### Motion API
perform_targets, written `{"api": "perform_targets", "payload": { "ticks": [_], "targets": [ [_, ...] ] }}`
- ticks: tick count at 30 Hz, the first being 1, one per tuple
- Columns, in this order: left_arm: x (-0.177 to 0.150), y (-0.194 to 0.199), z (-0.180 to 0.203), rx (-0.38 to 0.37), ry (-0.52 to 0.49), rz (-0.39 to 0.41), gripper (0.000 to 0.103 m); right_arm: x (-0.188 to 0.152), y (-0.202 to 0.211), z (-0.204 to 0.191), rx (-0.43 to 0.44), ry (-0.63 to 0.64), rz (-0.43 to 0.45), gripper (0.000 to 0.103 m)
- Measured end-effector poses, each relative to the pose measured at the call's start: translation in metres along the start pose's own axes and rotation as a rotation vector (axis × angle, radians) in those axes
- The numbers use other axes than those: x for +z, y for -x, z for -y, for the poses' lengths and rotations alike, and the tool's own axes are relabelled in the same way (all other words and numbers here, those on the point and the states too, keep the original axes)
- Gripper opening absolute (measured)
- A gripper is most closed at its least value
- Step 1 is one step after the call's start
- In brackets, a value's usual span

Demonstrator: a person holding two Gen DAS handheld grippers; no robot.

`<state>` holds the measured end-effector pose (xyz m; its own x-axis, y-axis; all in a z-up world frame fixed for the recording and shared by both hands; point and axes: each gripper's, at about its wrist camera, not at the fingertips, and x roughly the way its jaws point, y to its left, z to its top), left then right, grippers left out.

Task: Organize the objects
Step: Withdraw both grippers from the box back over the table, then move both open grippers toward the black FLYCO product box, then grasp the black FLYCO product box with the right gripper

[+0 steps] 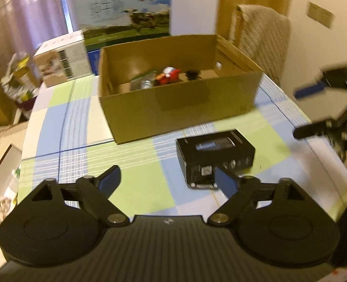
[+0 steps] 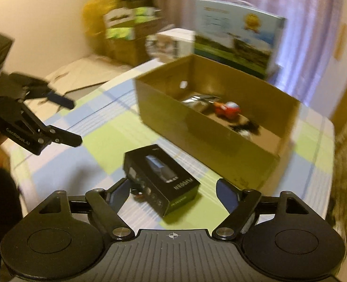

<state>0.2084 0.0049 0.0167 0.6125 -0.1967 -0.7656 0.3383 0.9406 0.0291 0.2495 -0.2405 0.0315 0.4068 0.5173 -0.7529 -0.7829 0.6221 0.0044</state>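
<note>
A small black product box (image 1: 214, 154) (image 2: 162, 178) lies flat on the checked tablecloth, just in front of an open cardboard box (image 1: 180, 110) (image 2: 208, 127). Inside the cardboard box lie a red toy (image 1: 169, 75) (image 2: 227, 110), a silvery packet (image 1: 142, 83) (image 2: 198, 101) and a dark fuzzy item (image 1: 193, 74) (image 2: 246, 127). My left gripper (image 1: 167, 181) (image 2: 73, 122) is open and empty, with the black box just beyond its right finger. My right gripper (image 2: 172, 191) (image 1: 299, 112) is open too, and the black box lies between its fingers, apart from both.
Behind the cardboard box stand a tall printed carton (image 1: 126, 11) (image 2: 236, 35) and a white carton (image 1: 63, 61) (image 2: 171, 43). A padded chair back (image 1: 260, 35) stands at the table's far right. Stacked boxes (image 2: 126, 33) and clutter sit beyond the table's left edge (image 1: 25, 127).
</note>
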Motion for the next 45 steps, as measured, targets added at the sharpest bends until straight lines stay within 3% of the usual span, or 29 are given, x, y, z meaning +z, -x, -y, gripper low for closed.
{"api": "perform_targets", "payload": {
  "ticks": [5, 17, 24, 33, 45],
  "targets": [
    [-0.007, -0.006, 0.007, -0.037, -0.139, -0.024, 0.101, 0.013, -0.020, -0.003, 0.096, 0.140, -0.059, 0.087],
    [-0.016, -0.035, 0.009, -0.115, -0.370, -0.095, 0.102, 0.028, -0.088, -0.001, 0.216, 0.384, -0.219, 0.087],
    [-0.017, -0.056, 0.009, -0.172, -0.484, -0.131, 0.102, 0.030, -0.122, 0.004, 0.263, 0.444, -0.294, 0.087],
    [-0.020, -0.078, 0.003, -0.235, -0.553, -0.162, 0.102, 0.038, -0.165, 0.003, 0.309, 0.488, -0.373, 0.088],
    [-0.024, -0.090, -0.012, -0.275, -0.555, -0.167, 0.102, 0.045, -0.209, 0.005, 0.364, 0.505, -0.507, 0.088]
  ]
}}
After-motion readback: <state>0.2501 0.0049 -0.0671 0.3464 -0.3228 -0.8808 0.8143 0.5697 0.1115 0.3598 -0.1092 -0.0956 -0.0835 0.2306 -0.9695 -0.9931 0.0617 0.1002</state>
